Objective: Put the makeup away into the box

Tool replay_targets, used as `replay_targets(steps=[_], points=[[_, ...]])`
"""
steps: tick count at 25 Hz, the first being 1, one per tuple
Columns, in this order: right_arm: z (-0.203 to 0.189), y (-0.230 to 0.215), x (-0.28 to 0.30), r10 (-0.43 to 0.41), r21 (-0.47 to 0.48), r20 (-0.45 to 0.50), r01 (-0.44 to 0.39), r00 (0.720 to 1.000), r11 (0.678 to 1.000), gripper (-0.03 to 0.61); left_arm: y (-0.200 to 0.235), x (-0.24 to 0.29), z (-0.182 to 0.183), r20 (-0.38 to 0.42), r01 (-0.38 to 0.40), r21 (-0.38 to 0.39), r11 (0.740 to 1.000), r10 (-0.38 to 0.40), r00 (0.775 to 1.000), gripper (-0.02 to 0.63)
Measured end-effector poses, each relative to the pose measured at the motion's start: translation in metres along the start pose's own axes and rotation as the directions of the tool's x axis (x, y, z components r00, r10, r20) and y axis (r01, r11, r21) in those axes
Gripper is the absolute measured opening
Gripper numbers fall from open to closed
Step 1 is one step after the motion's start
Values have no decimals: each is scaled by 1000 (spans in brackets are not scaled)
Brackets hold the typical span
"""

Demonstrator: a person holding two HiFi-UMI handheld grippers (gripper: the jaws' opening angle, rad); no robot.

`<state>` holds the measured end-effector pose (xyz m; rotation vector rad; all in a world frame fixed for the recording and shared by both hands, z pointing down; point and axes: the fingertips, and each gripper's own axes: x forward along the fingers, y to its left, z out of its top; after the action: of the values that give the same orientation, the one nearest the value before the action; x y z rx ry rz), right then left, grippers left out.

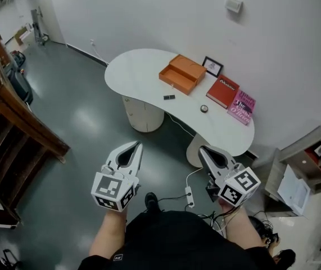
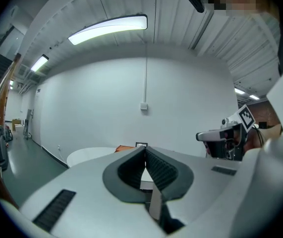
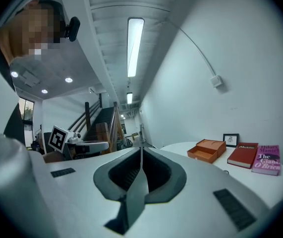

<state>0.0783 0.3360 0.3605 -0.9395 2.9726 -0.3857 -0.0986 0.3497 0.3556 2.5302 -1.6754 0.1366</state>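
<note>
Both grippers are off the table, above the glossy grey floor (image 1: 87,117). Each has its jaws pressed together with nothing between them. In the head view the left gripper (image 1: 138,146) is at 7 o'clock and the right gripper (image 1: 203,149) at 5 o'clock.

Ahead at 12 o'clock stands the white kidney-shaped table (image 1: 135,72), its near edge curving inward. The open orange rectangular box (image 1: 181,73) sits on it towards the far edge. A small black oblong item (image 1: 169,97), the makeup as far as can be told, lies at 7 o'clock of the box, near it but apart. A small dark round item (image 1: 204,109) lies at 4 o'clock of the box, closer to the table's near edge.

At 3 to 4 o'clock of the box a red hardback book (image 1: 222,91) and a pink paperback book (image 1: 242,107) lie side by side. A small black-framed picture (image 1: 212,66) stands by the white wall (image 1: 149,10).

Bare floor lies between the grippers and the table. A dark wooden stair railing (image 1: 19,122) bounds it at 9 o'clock. A white power strip (image 1: 189,196) lies on the floor between the grippers.
</note>
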Motion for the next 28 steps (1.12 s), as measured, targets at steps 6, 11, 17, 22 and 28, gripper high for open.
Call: replay_targets(steps=[6,11,17,22,28], points=[[-2,-6,73,-4,24,-22,4,1000,1000,38,67,26,4,-8,18,-2,1000,-18,1000,12],[-8,-20,104,2,54,-52,1,999,999,38,101,39,-3,-14,-1,-39,999,1,1000,12],[-5,-67,135,-25,65,-51,28,998,997,38,125,86,-19,-49,7,-82,997,-11,999,11],[-6,-131,165,-48,107,-51,53,998,993,38,141,154,-13,-66,37,-48,998,-40,997,11],[8,-234,205,-100,77,-95,107,990,991,38,159,263,-4,-106,68,-34,997,-71,992,11]])
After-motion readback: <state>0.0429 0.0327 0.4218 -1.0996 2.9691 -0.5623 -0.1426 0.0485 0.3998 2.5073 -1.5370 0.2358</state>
